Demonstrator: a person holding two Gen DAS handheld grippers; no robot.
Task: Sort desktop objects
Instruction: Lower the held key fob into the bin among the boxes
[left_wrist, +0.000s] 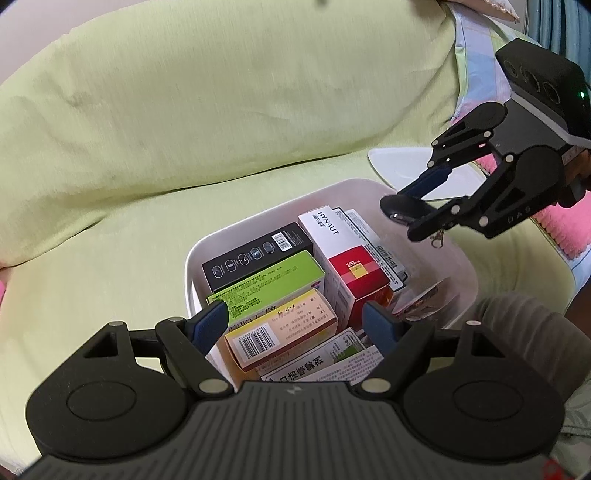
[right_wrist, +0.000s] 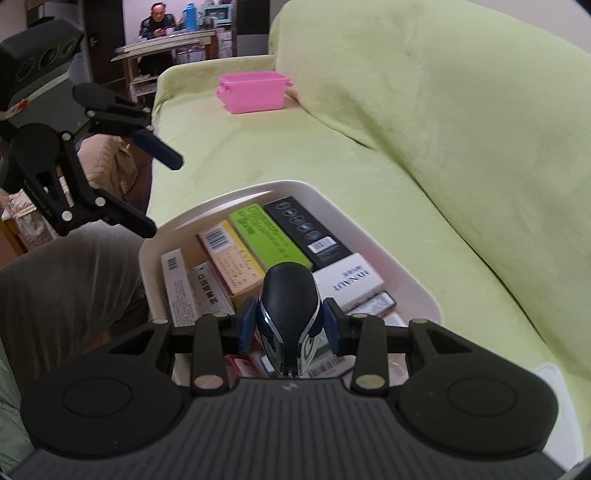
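Black-and-chrome key fob (right_wrist: 289, 314) held above white bin (right_wrist: 417, 280); bin packed with medicine boxes (right_wrist: 236, 254), lying flat.

Home living room: green-covered sofa (right_wrist: 424, 122), cluttered wooden table (right_wrist: 166, 42) with seated person (right_wrist: 157, 22) behind.

A sofa (right_wrist: 369, 177) draped in a light green cover carries everything. In the right wrist view, a white bin (right_wrist: 410, 277) packed with boxes sits on the seat at about 6 o'clock, and a pink tub (right_wrist: 255, 94) rests on the seat at 11 o'clock, well apart from it. A flat white lid (left_wrist: 399, 162) lies on the seat just beside the bin.
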